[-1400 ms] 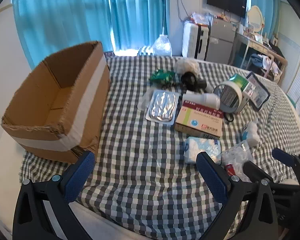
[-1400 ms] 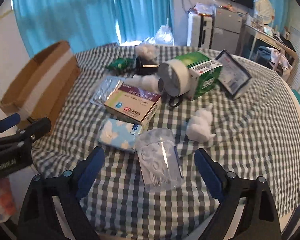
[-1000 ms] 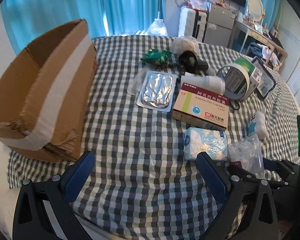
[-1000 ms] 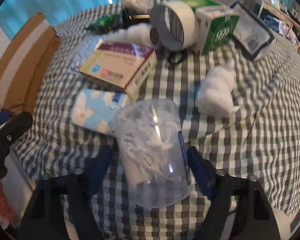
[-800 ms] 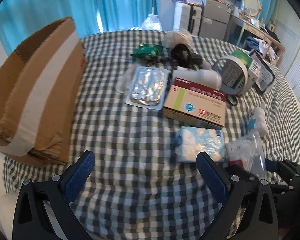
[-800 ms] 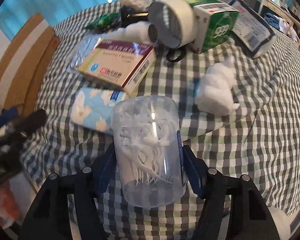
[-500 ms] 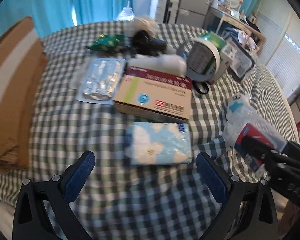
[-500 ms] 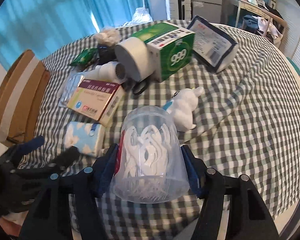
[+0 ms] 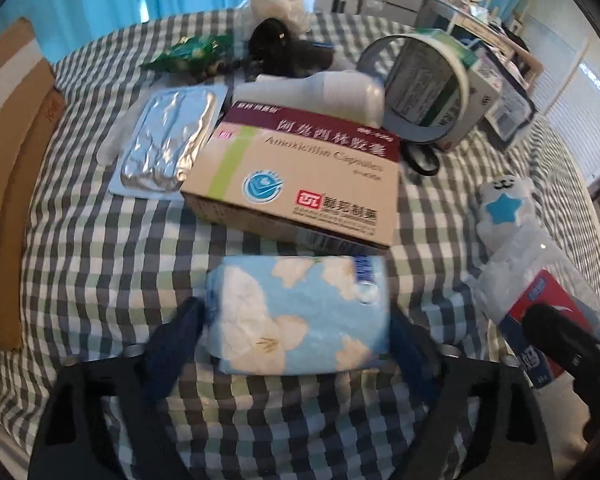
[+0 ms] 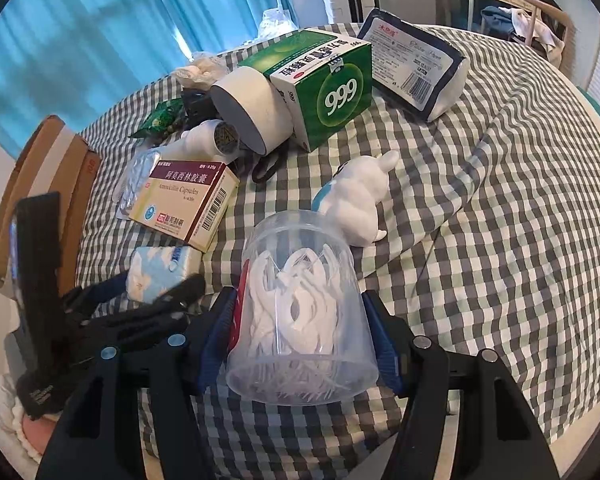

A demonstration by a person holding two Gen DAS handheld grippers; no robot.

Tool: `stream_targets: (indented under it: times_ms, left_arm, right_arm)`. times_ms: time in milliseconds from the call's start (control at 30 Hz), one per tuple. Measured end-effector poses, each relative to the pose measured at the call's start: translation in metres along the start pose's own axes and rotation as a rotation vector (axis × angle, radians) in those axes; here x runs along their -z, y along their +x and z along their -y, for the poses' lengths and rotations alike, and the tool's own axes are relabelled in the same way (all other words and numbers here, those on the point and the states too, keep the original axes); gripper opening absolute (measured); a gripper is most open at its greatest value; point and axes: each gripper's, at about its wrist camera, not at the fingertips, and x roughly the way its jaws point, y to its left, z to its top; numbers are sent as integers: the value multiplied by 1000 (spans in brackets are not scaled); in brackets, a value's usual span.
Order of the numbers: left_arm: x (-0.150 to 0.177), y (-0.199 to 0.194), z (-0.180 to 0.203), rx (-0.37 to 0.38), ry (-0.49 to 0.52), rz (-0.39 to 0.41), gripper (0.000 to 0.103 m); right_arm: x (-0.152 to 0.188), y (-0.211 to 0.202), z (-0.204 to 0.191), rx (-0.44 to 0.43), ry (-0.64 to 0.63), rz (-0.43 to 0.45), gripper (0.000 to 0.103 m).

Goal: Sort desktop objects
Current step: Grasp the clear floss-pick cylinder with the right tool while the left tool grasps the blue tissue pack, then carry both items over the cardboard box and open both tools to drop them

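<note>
Left wrist view: left claw (image 9: 296,332) lower than before, closing around tissue pack (image 9: 300,316) on counter (image 9: 100,240), beside medicine box (image 9: 300,184); right claw (image 10: 300,344) pinching floss jar (image 10: 300,312), now lifted, open cloth rightward

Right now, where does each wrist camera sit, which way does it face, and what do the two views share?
Left wrist: on the left gripper, angled down at the tissue pack between its closing jaws; the right gripper's fingertip shows at right.
Right wrist: on the right gripper, angled down across the table, jaws clamped on the clear floss-pick jar; the left gripper and a gloved hand show at left.
Shared: tissue pack, jar, amoxicillin box, white plush toy, cardboard box.
</note>
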Motion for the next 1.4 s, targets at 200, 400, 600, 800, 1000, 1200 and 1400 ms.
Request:
stream_targets:
  times_ms: [200, 400, 600, 800, 1000, 1200, 1400]
  left_arm:
    - [6, -11, -4, 57, -16, -30, 75]
    - [5, -47, -11, 68, -17, 35, 75]
    - [3, -77, -1, 63, -23, 98, 75]
    - [-3, -110, 0, 56, -28, 168, 75]
    - [6, -156, -17, 70, -55, 242, 75]
    - [9, -194, -42, 49, -76, 318, 75]
    - [5, -227, -82, 24, -122, 371, 75]
  right_arm:
    - [2, -7, -6, 24, -27, 17, 62]
    - [5, -26, -13, 77, -57, 49, 62]
    - [8, -57, -28, 92, -78, 103, 62]
    - [12, -91, -54, 67, -103, 172, 62]
    - [17, -122, -86, 27, -154, 222, 62]
    - [18, -149, -127, -30, -221, 269, 62]
    - [10, -168, -173, -85, -299, 313, 62]
